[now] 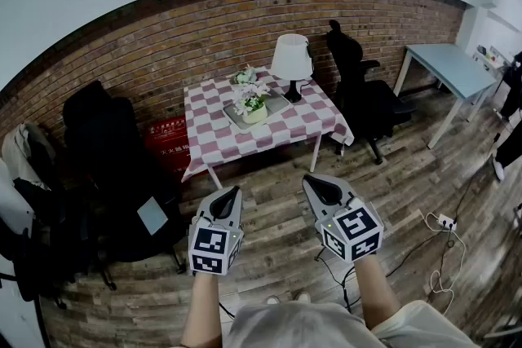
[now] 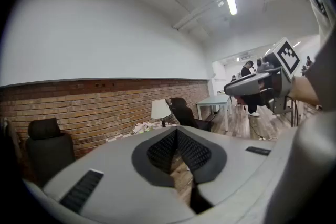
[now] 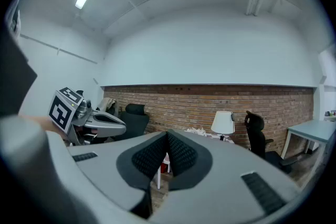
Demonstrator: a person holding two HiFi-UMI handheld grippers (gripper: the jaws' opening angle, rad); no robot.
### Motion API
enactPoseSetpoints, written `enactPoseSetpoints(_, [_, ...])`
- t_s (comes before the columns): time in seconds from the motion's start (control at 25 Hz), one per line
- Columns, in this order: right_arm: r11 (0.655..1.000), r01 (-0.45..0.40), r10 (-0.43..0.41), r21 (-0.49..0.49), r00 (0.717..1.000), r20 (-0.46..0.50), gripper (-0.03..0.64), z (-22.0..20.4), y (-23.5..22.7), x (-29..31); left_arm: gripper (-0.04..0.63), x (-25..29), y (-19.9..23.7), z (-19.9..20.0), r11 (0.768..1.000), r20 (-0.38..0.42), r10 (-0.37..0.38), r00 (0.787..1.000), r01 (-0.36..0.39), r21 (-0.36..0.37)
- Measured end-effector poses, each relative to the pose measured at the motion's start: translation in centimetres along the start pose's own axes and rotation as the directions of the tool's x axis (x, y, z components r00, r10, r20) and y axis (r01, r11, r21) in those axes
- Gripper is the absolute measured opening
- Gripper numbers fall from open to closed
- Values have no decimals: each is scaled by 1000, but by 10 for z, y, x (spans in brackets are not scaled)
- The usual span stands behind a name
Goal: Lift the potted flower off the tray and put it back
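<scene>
The potted flower [image 1: 252, 103], white and pink blooms in a pale pot, stands on a grey tray [image 1: 275, 103] on the checked table [image 1: 216, 138] by the brick wall. Both grippers hang over the wooden floor, well short of the table. My left gripper [image 1: 232, 193] is shut and holds nothing; my right gripper [image 1: 312, 182] beside it is shut and empty too. In the left gripper view the jaws [image 2: 176, 134] meet at their tips, with the flowers [image 2: 140, 127] small and far off. In the right gripper view the jaws [image 3: 167, 136] are pressed together.
A white table lamp [image 1: 291, 61] stands right of the tray, a second flower bunch [image 1: 245, 76] behind it. Black office chairs stand left [image 1: 106, 147] and right [image 1: 359, 85] of the table. A light blue desk [image 1: 447, 69] is at far right. Cables and a power strip [image 1: 444, 222] lie on the floor.
</scene>
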State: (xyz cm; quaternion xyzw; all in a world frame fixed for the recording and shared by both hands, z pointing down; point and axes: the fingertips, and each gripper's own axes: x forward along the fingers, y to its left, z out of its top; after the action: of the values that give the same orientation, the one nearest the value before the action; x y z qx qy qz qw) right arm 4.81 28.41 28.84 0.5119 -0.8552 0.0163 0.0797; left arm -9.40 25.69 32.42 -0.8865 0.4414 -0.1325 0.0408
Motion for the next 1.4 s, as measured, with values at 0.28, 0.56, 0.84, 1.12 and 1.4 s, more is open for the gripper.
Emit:
enactPoseSetpoints(0.28, [1000,6,-6,-2,1000,-10,2,-7,-9,-5,28,3,-10,-2,1000,-9,3,1000,-3,3])
enactPoseSetpoints(0.56, [1000,-23,23,15,1000,18,5,-7,-20,-13,28,8,-22,3,1000,-13,21,1000,-21,7])
enactPoseSetpoints(0.84, [996,-95,95,-3,995,25,6,-13,-34,-23,28,12,-44,9,998,-25,54,998,-54,20])
enactPoseSetpoints(1.12, [993,-121,121,2,992,21,6,-23,-51,-23,28,21,-53,4,996,-46,86,995,-85,17])
enactPoseSetpoints(1.4, [996,-91,91,20,996,10,8,-33,-76,-2,28,48,-45,-4,996,-53,90,995,-90,6])
